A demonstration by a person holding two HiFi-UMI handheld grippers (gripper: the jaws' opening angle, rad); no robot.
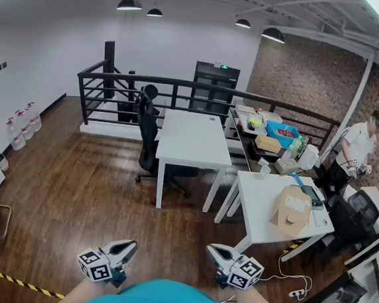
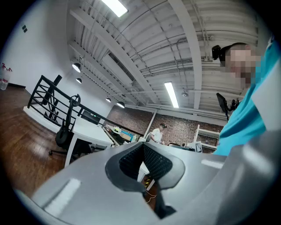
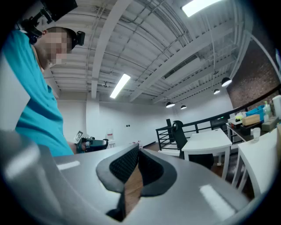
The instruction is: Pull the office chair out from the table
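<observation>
Office chair (image 1: 148, 131): black, high-backed, with headrest, tucked against the left side of the white table (image 1: 194, 141). Cardboard box (image 1: 292, 210): closed, contents unseen. Left gripper (image 1: 127, 247) and right gripper (image 1: 214, 251): jaws closed, empty.

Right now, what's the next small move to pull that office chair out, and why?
Probably walk toward the black office chair: it's tucked at the far white table, out of reach, and the left tool and right tool are shut and empty.

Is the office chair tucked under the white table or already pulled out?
Tucked in. The office chair stands against the left edge of the white table, its seat under the top.
</observation>
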